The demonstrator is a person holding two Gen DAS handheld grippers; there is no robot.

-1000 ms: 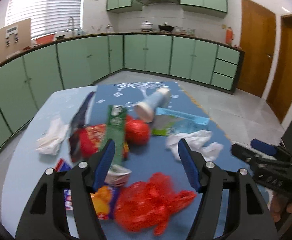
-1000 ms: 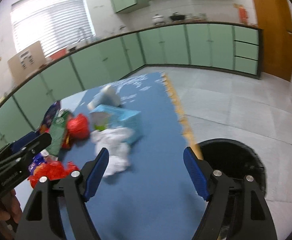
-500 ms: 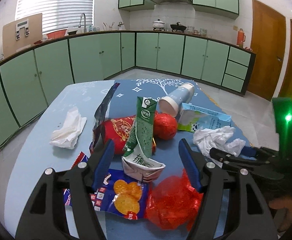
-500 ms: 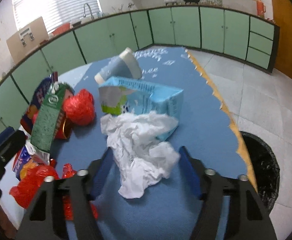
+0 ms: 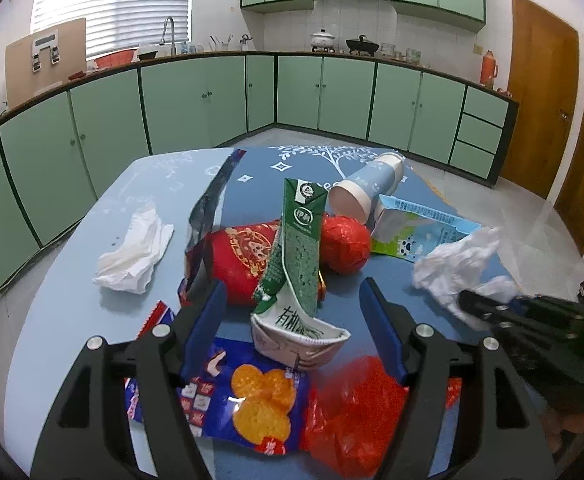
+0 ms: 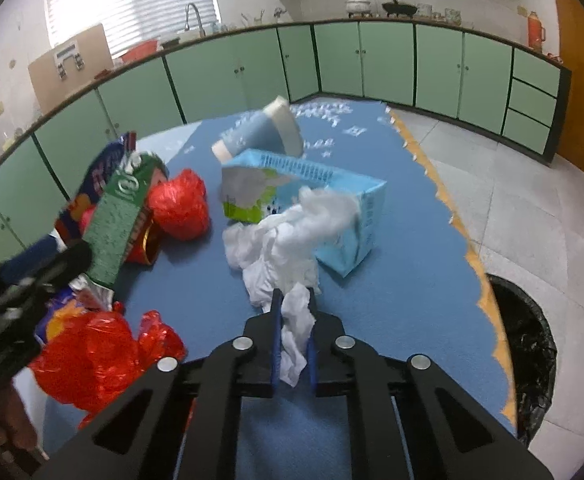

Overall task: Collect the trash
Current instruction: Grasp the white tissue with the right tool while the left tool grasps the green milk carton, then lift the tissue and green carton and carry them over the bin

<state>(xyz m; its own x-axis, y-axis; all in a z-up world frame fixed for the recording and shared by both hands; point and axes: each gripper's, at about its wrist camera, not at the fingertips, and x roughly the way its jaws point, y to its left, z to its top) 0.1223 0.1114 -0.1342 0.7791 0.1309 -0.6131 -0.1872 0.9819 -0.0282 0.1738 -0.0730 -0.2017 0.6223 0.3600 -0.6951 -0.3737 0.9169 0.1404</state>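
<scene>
My right gripper point(image 6: 294, 312) is shut on a crumpled white tissue point(image 6: 288, 240), which looks lifted in front of a light blue carton point(image 6: 332, 196); the same tissue point(image 5: 456, 264) shows at the right of the left wrist view. My left gripper point(image 5: 292, 304) is open above a green milk carton point(image 5: 298, 240), a blue cracker wrapper point(image 5: 248, 404) and a red plastic bag point(image 5: 356, 404). A red can point(image 5: 240, 256), a red ball of plastic point(image 5: 344, 244), a blue paper cup point(image 5: 366, 192) and a second white tissue point(image 5: 132, 248) lie on the blue table point(image 5: 68, 320).
A black-lined trash bin point(image 6: 528, 348) stands on the floor beside the table's right edge. Green kitchen cabinets point(image 5: 212, 96) run along the walls behind. A dark foil wrapper point(image 5: 212, 200) stands among the pile.
My right gripper has closed on the white tissue and raised it off the table. My left gripper has stayed open over the pile, with little movement.
</scene>
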